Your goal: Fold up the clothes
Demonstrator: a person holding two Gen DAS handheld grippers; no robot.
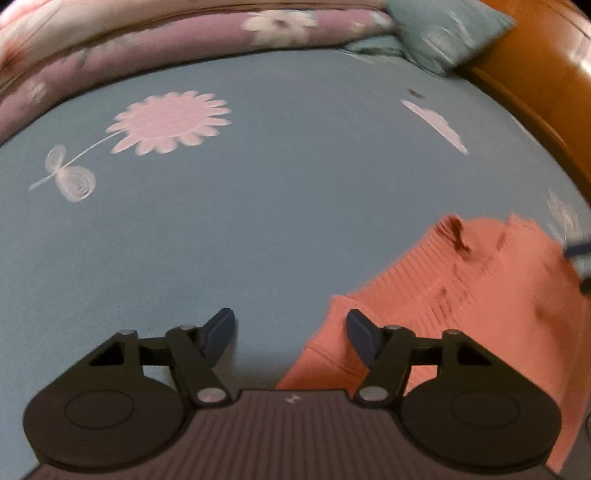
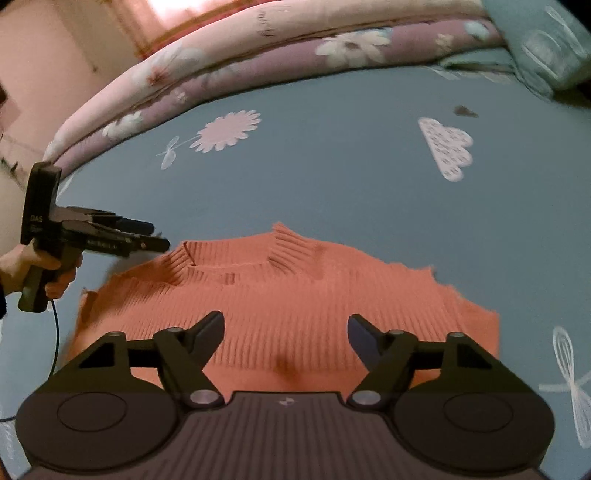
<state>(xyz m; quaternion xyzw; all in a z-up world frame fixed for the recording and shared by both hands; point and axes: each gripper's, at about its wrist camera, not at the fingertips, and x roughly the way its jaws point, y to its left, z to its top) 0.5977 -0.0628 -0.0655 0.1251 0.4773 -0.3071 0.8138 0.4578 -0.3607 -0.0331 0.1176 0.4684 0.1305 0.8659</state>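
An orange ribbed knit sweater (image 2: 288, 295) lies flat on the bed with its collar towards the far side. My right gripper (image 2: 286, 332) hovers open over the sweater's middle, nothing between its fingers. The left gripper (image 2: 157, 235), held by a hand (image 2: 37, 269), sits at the sweater's left shoulder near the collar. In the left wrist view the left gripper (image 1: 290, 332) is open, its left finger over bare sheet and its right finger over the left edge of the sweater (image 1: 461, 295). No cloth is pinched by either one.
The bed has a blue sheet (image 2: 332, 177) printed with a pink flower (image 1: 170, 122) and a white cloud (image 2: 447, 147). Folded pink and mauve quilts (image 2: 258, 48) lie along the far side. A teal pillow (image 1: 443, 33) and a wooden headboard (image 1: 535, 74) are at the far right.
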